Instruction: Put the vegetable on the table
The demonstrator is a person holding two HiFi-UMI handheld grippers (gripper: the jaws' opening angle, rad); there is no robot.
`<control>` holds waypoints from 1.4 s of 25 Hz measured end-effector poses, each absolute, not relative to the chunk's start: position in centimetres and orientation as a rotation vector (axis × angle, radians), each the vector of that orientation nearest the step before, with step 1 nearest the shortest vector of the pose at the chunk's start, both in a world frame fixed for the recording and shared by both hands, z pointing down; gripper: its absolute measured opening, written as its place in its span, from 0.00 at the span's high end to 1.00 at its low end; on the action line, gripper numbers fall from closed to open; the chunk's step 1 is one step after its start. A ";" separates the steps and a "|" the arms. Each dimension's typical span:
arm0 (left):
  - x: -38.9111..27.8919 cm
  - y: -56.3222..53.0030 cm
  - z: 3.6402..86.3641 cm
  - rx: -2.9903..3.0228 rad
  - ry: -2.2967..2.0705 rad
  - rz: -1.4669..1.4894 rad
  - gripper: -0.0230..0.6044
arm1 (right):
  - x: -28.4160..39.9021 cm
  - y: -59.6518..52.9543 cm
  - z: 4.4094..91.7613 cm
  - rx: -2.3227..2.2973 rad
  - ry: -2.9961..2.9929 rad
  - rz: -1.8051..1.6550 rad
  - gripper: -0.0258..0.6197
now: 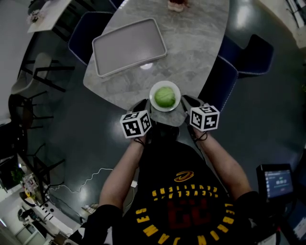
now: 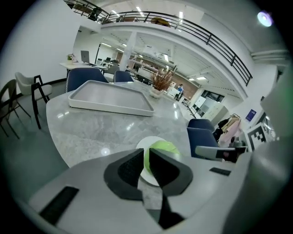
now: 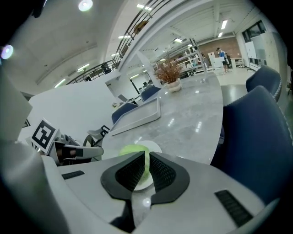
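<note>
A round green vegetable (image 1: 165, 96) lies on a small white plate (image 1: 154, 88) at the near edge of the grey marble table (image 1: 191, 43). My left gripper (image 1: 143, 106) sits just left of the plate and my right gripper (image 1: 187, 102) just right of it, both close to the rim. In the left gripper view the gripper (image 2: 145, 155) is shut and empty, with the vegetable (image 2: 165, 147) and plate (image 2: 146, 142) just beyond its tips. In the right gripper view the gripper (image 3: 146, 157) is also shut, with the vegetable (image 3: 130, 150) behind its tips.
An empty grey tray (image 1: 129, 46) lies farther back on the left half of the table. A potted plant (image 1: 177, 5) stands at the far end. Blue chairs (image 1: 248, 55) (image 1: 217, 81) stand along the right side, another (image 1: 86, 33) on the left.
</note>
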State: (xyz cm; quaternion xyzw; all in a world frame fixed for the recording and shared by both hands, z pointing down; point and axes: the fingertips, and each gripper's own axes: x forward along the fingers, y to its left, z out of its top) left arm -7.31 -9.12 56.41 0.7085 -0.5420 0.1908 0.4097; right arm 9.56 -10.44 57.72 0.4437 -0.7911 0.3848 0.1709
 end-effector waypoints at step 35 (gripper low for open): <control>0.5 0.4 29.8 2.440 -1.205 0.072 0.96 | 5.1 -2.4 31.6 1.108 -2.890 0.711 0.95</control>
